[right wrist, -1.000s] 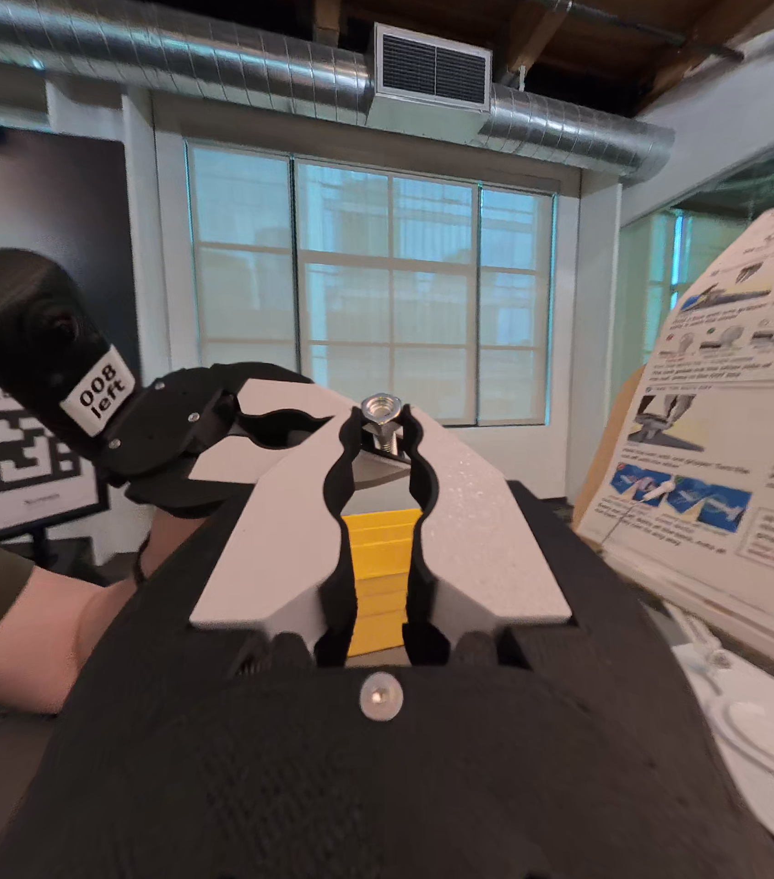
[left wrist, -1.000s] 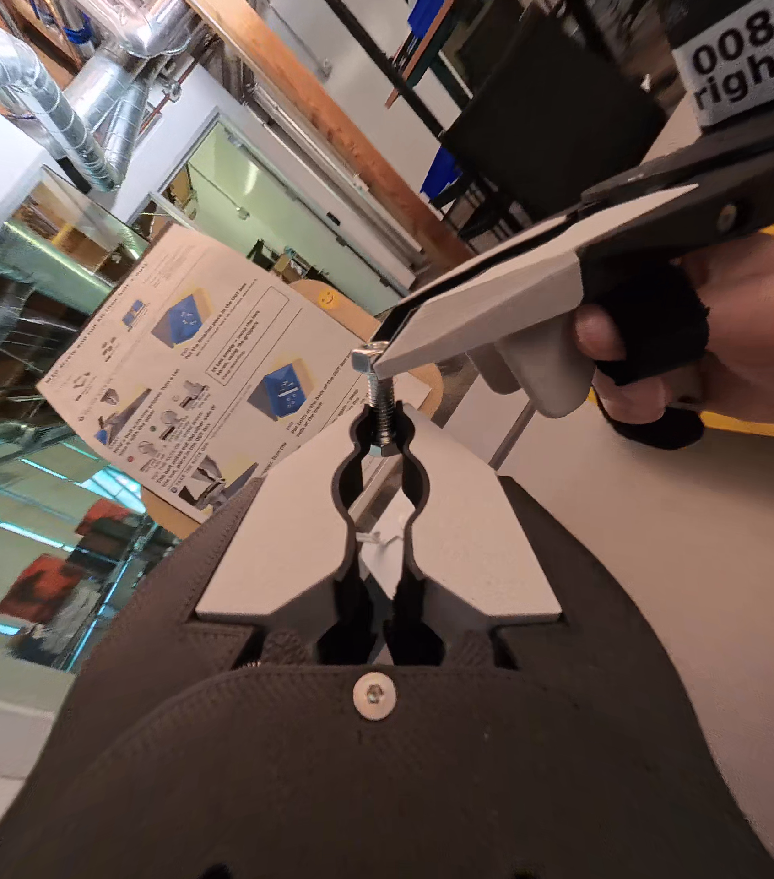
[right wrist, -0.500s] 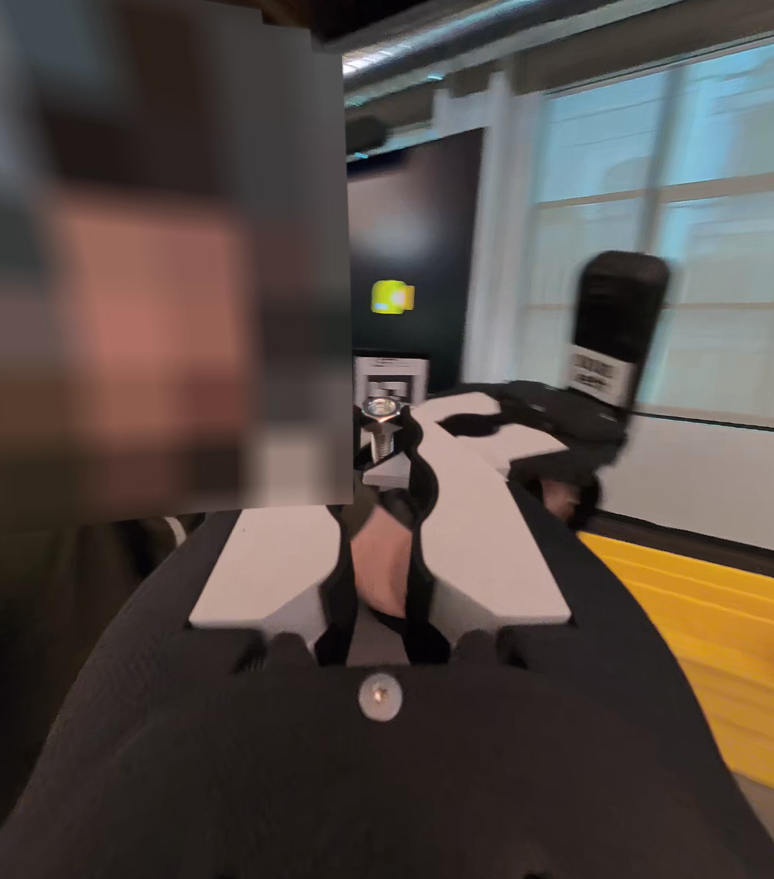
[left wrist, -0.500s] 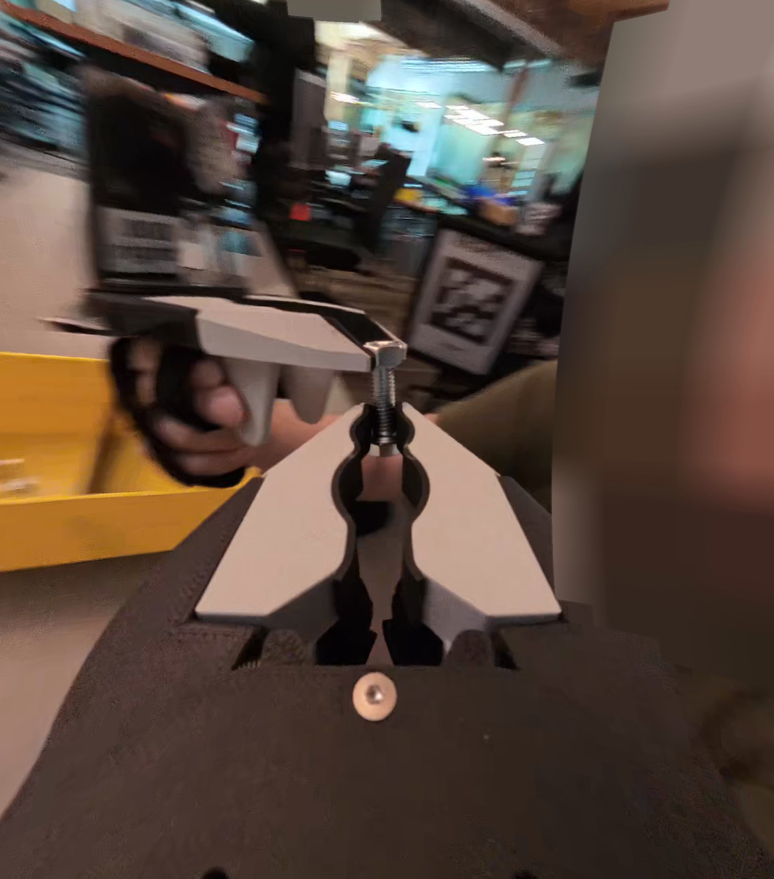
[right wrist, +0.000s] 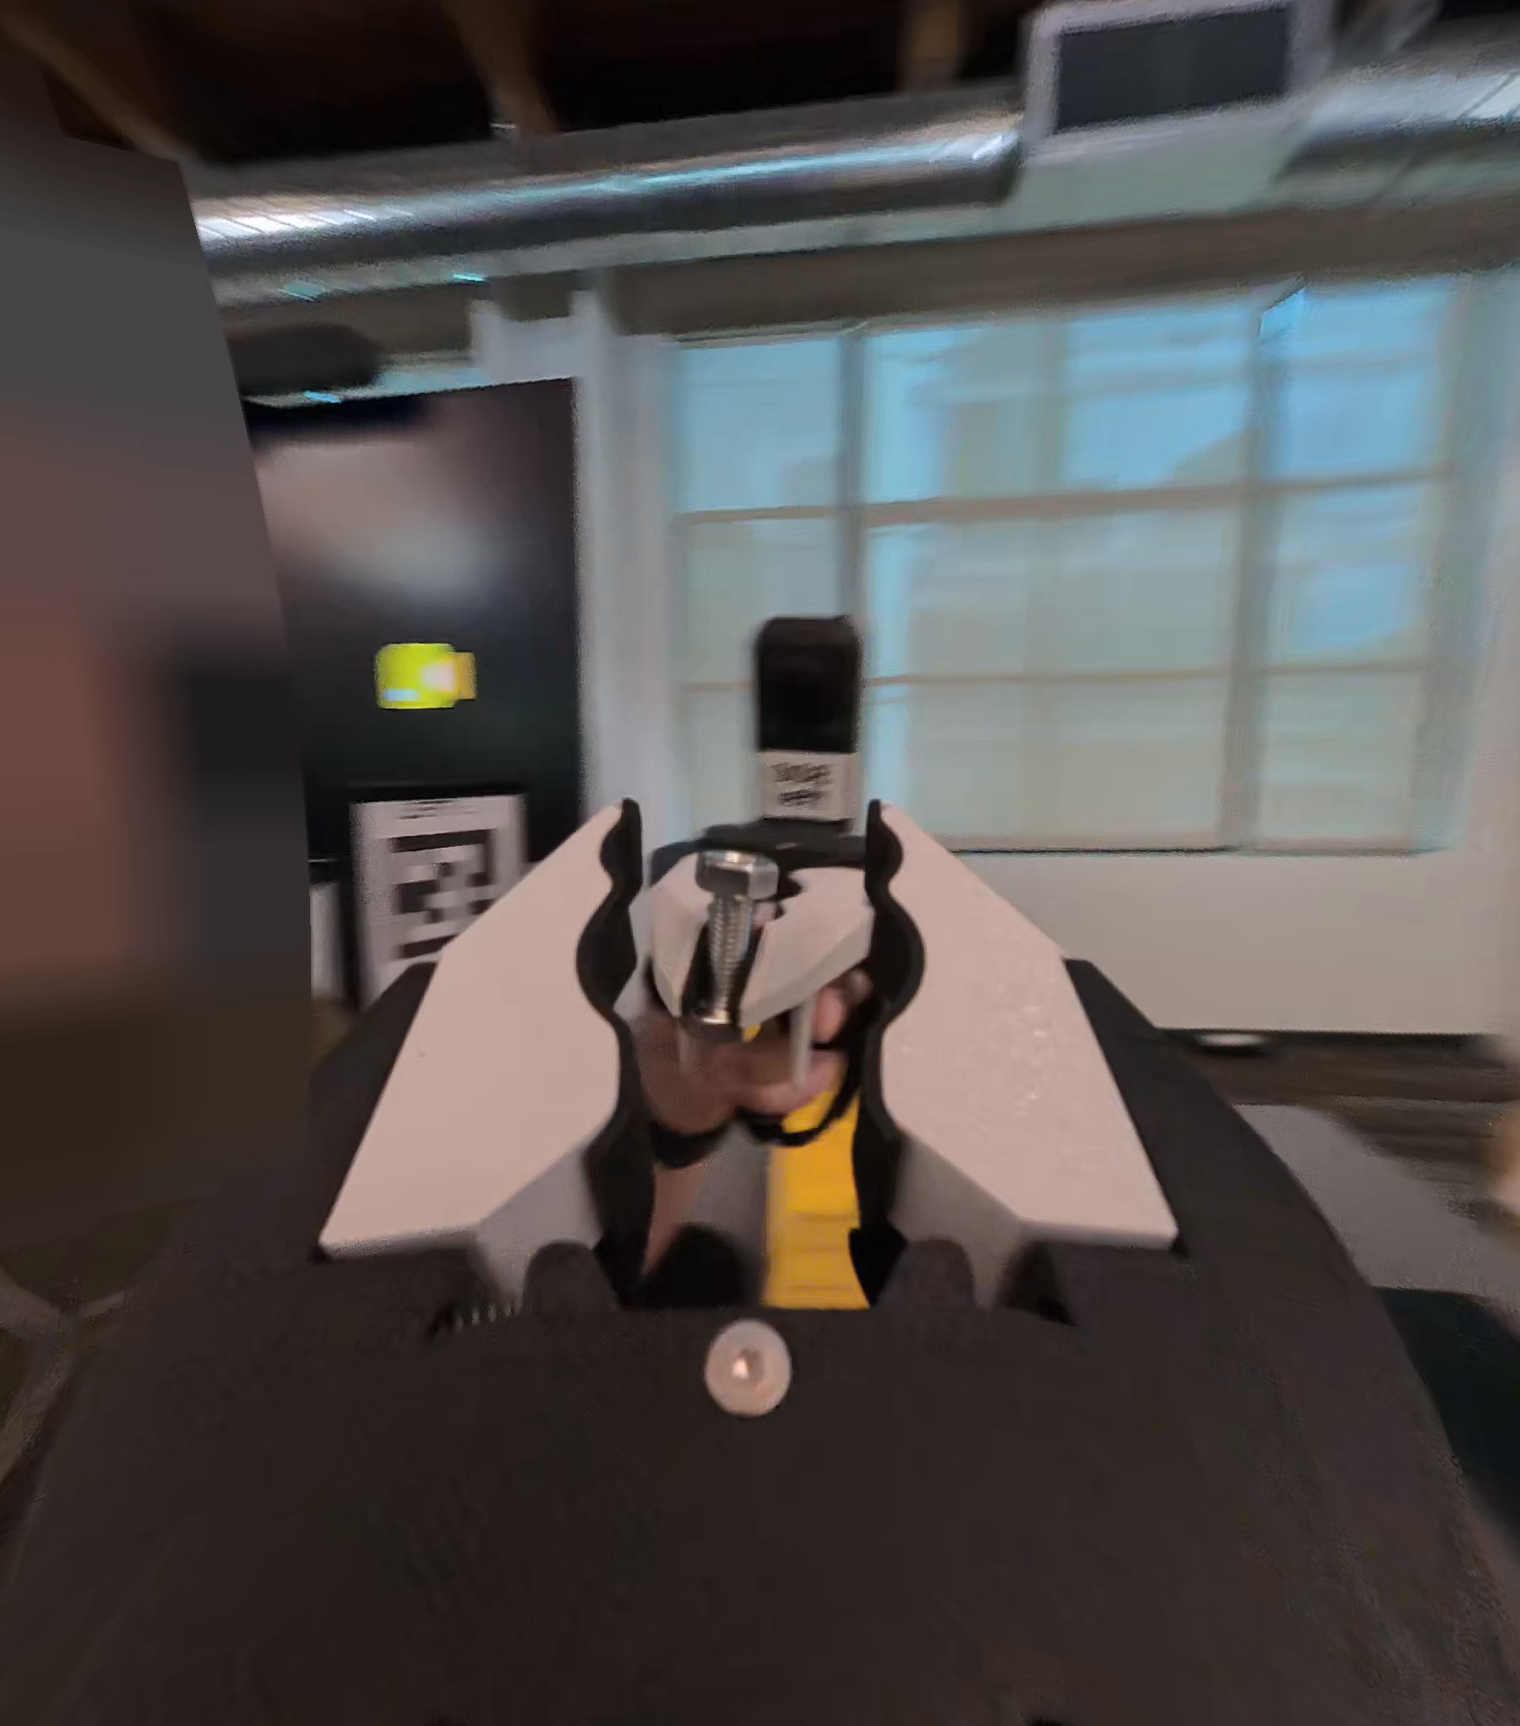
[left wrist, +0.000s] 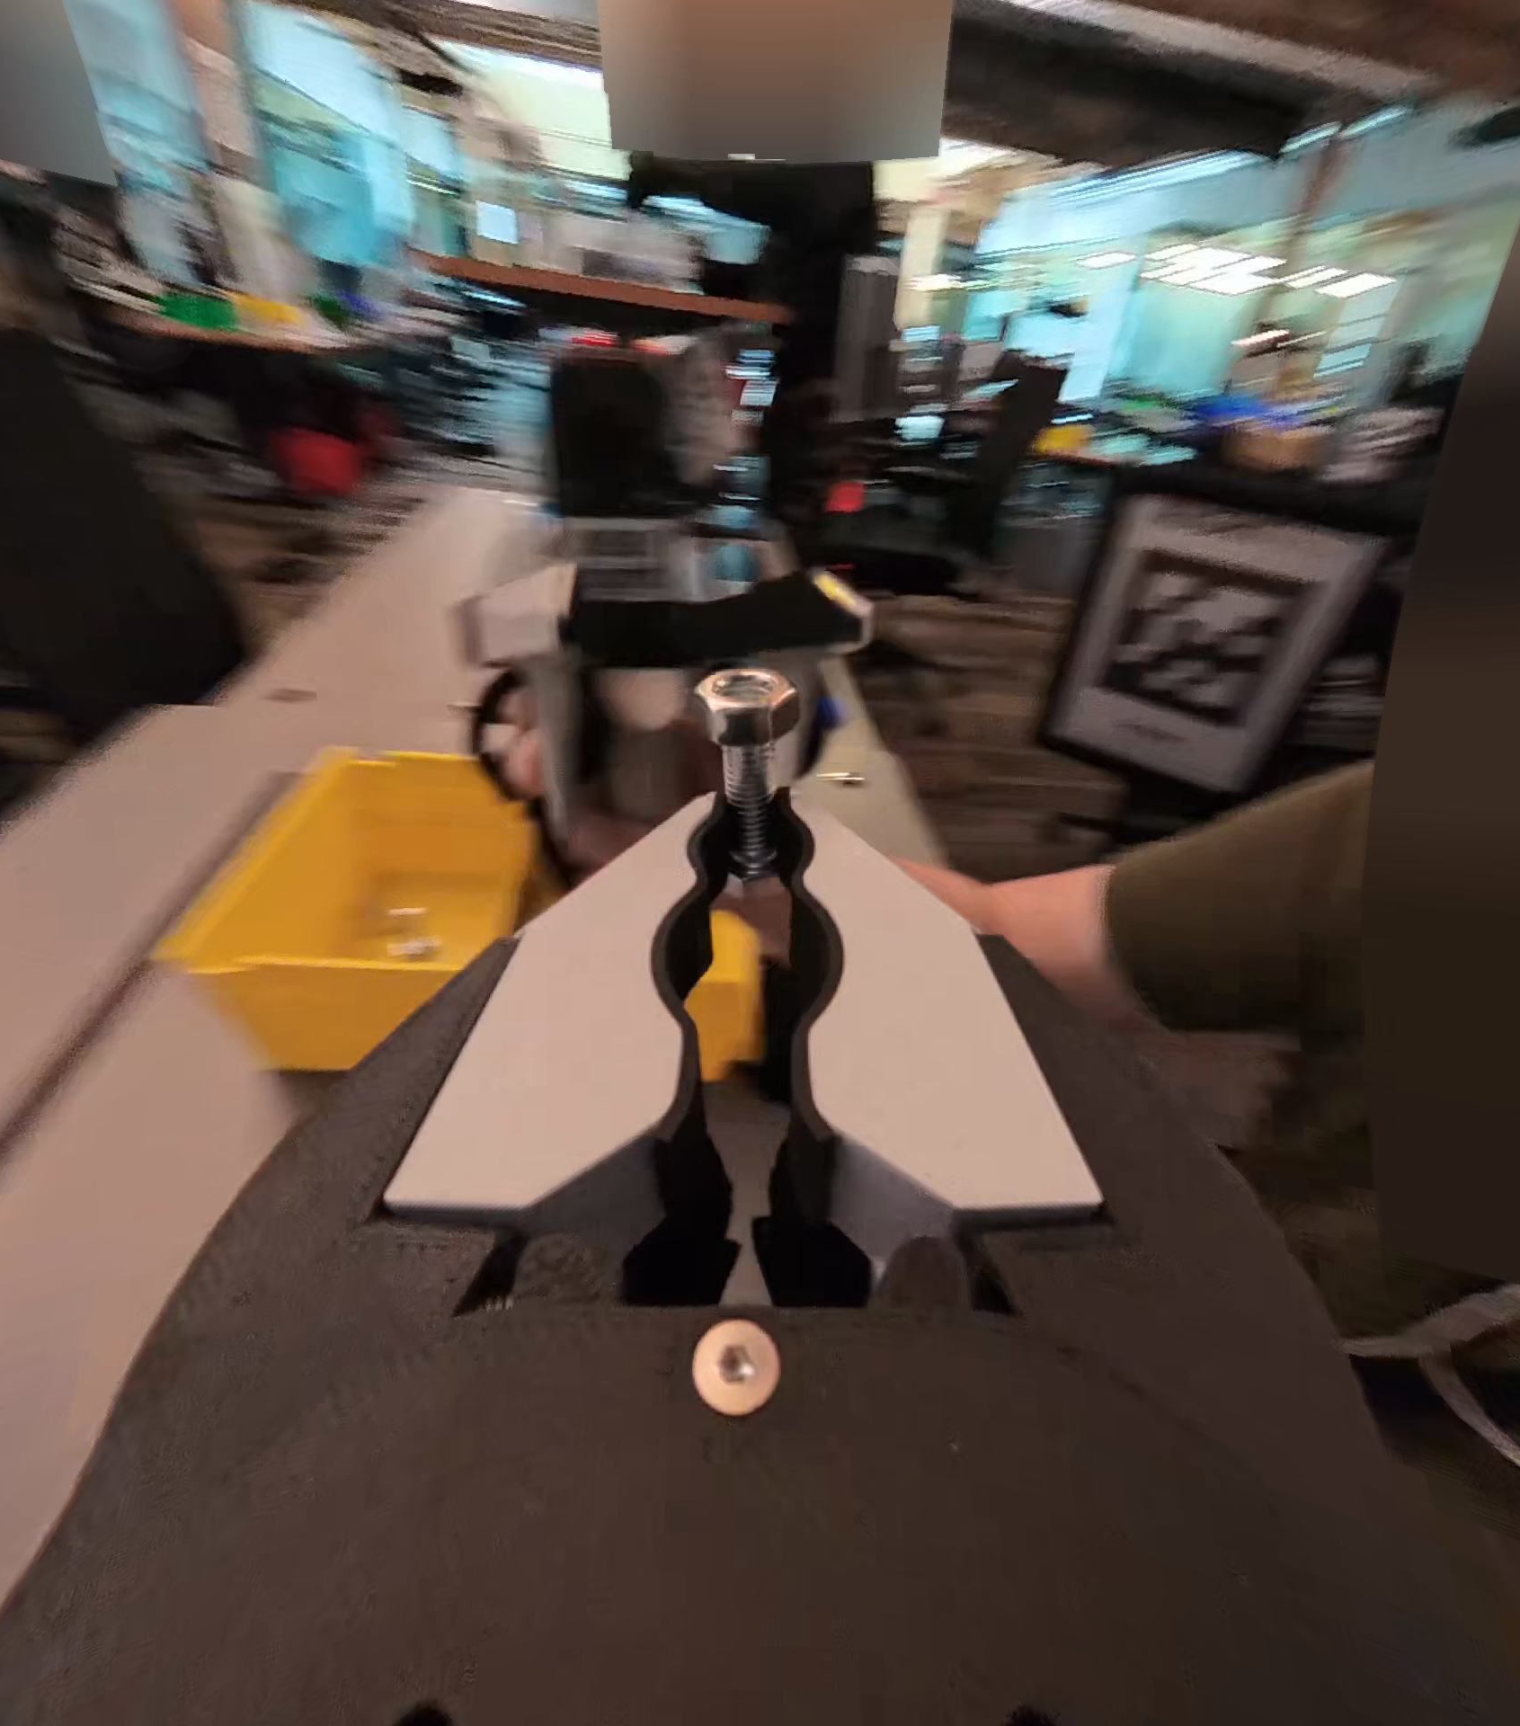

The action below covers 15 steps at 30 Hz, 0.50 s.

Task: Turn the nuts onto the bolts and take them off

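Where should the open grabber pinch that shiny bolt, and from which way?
Pinch the hex head at the top of the bolt. Its flat sides suit the pads, and it stands free while the left gripper is shut on the lower end. The right gripper is open with the head lined up between its fingers, so it can probably just close from there.

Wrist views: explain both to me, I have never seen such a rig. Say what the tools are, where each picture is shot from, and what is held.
There is no robot here. A person holds a two-finger claw in each hand, and each claw has a camera looking along its fingers. The left wrist view shows the left claw shut on a bolt, head up. The right wrist view shows the right claw, open, facing that bolt. A yellow bin sits on the grey table. Both pictures are blurred.
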Motion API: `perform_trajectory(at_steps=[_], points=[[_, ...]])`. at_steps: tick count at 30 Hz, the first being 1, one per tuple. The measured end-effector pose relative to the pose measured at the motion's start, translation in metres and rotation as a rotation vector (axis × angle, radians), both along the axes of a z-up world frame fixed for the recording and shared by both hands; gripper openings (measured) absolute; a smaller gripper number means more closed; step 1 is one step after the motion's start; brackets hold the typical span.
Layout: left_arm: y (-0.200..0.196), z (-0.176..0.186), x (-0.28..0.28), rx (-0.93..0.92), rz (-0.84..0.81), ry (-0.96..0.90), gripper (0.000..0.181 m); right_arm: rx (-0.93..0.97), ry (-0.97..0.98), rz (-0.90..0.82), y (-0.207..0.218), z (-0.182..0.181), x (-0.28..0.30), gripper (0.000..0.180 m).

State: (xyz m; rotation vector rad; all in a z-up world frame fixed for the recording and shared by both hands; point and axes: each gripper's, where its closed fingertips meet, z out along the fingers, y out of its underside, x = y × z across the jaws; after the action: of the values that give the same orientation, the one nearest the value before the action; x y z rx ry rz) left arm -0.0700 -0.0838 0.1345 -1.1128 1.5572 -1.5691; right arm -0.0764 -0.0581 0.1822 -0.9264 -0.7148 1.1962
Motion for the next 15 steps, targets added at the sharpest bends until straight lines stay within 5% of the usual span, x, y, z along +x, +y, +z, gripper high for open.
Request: perform_trajectory(at_steps=[1, 6, 12, 15], points=[[0.012, 0.002, 0.001, 0.066, 0.103, -0.025, 0.007, 0.028, 0.007, -0.133, 0.007, 0.005, 0.006, 0.045], [0.053, 0.015, -0.001, 0.333, 0.501, -0.127, 0.007, 0.093, -0.134, -0.586, 0.026, 0.003, 0.011, 0.043], [0.055, 0.014, 0.001, 0.470, 0.619, -0.133, 0.007, 0.148, -0.238, -0.685, 0.023, -0.003, -0.007, 0.035], [0.049, 0.011, 0.005, 0.469, 0.593, -0.126, 0.007, 0.144, -0.292, -0.683, 0.026, -0.009, -0.011, 0.017]])
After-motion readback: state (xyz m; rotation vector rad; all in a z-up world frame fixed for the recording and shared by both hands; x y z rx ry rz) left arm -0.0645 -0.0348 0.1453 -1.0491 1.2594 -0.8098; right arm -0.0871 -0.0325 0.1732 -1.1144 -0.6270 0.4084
